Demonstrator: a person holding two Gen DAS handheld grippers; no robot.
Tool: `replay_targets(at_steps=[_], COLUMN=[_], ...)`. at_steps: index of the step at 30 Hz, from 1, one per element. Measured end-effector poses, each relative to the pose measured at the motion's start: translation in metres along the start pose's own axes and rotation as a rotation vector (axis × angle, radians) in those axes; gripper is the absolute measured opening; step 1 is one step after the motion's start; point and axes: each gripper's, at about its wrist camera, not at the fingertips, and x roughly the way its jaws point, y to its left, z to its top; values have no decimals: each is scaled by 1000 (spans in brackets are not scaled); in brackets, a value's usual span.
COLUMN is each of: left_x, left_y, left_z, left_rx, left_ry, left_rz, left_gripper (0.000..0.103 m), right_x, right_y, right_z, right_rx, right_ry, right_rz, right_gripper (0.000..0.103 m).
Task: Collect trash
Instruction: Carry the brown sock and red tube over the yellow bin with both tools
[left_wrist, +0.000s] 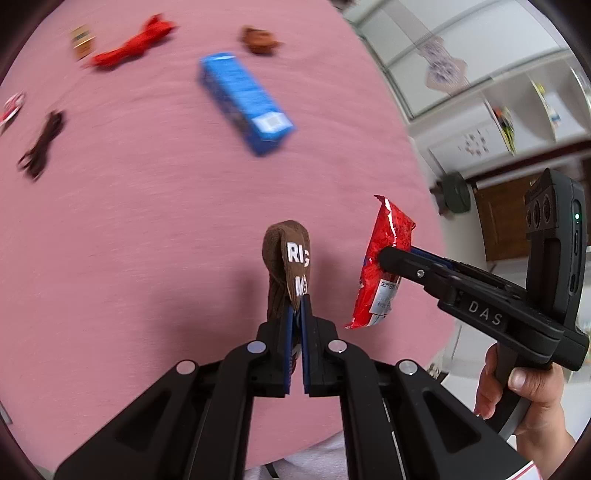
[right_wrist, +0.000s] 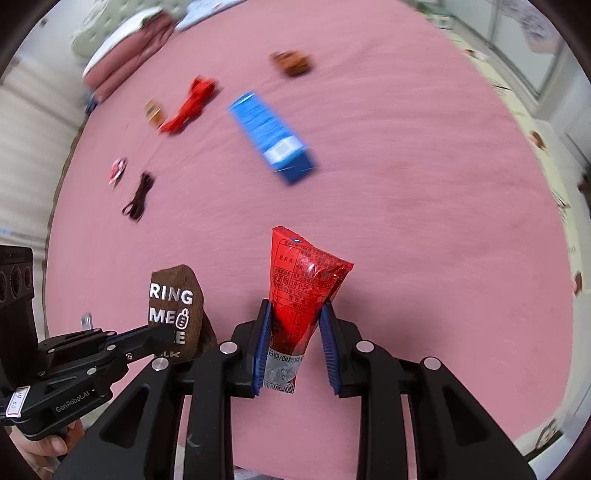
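Observation:
My left gripper (left_wrist: 297, 308) is shut on a brown sock (left_wrist: 287, 258) with white letters, which sticks up above its pads over the pink bedsheet (left_wrist: 147, 229). My right gripper (right_wrist: 295, 310) is shut on a shiny red snack packet (right_wrist: 304, 280), clamped near its lower end. In the left wrist view the right gripper (left_wrist: 384, 258) comes in from the right with the red packet (left_wrist: 386, 266), a hand on its handle. In the right wrist view the left gripper (right_wrist: 162, 334) comes in from the left with the sock (right_wrist: 177, 310).
On the bedsheet (right_wrist: 406, 221) farther off lie a blue carton (left_wrist: 243, 103), a red crumpled piece (left_wrist: 133, 46), a brown crumpled piece (left_wrist: 260, 40), a small tan box (left_wrist: 82, 41), a dark brown strip (left_wrist: 42, 144) and a red-white wrapper (left_wrist: 11, 107). Pillows (right_wrist: 125, 48) sit at the far left.

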Motion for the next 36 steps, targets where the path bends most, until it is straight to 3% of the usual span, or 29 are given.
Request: replay_targets(at_steps=[10, 17, 36], left_x=[55, 99, 208], left_y=[-145, -227, -365], left_z=[8, 23, 73], left_rx=[167, 252, 381], left_ry=[44, 99, 228], left_rz=[-39, -61, -69], left_gripper=[4, 4, 4], right_x=[-67, -94, -125], right_y=[-125, -202, -370], right_z=[-9, -11, 7], right_rx=[112, 189, 407], right_ry=[-75, -112, -186], right_rz=[-11, -19, -53], right_gripper=[26, 26, 26])
